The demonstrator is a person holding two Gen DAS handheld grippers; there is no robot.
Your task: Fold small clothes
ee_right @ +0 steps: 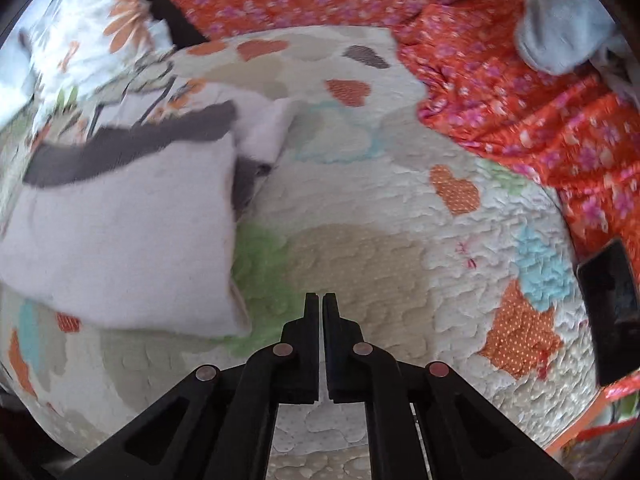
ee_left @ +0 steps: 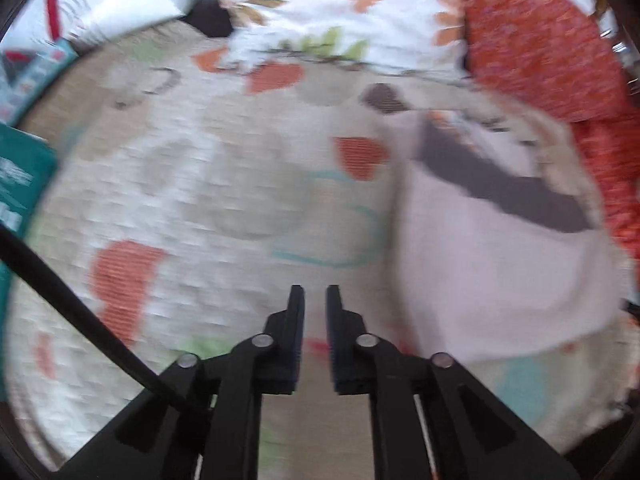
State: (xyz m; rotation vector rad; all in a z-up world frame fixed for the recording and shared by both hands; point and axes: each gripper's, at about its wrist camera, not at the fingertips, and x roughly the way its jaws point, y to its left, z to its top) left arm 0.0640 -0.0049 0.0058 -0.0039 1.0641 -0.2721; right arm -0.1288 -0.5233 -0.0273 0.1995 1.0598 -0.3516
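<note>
We've got two grippers in play and neither is holding anything. The left gripper [ee_left: 315, 292] has its fingers a little apart with just quilt showing in the gap. The right gripper [ee_right: 321, 300] has its fingers pressed nearly together, only a thin slit between them, nothing pinched in there.

One small garment as far as we can count: a pale pinkish-white piece [ee_right: 120, 236] with a dark grey band [ee_right: 128, 148] across it, lying on the patchwork quilt [ee_right: 360, 264]. In the right wrist view it sits to the left of the gripper, well ahead of the fingertips and not touching them. In the left wrist view the same garment [ee_left: 496, 272] is off to the right. It looks folded over on itself, with a second flap poking out behind, but we can't tell how many layers.

Around the quilt: one orange floral fabric [ee_right: 500, 80] bunched at the back and right, one white leaf-print fabric [ee_left: 320, 8] at the back, a grey lump [ee_right: 560, 28] top right that's cut off by the lens edge, a dark flat object [ee_right: 612, 312] at the right edge we can't identify, and teal packaging [ee_left: 20, 176] at the left edge, only partly in frame.

The left wrist view is badly smeared, so details there are mushy.
</note>
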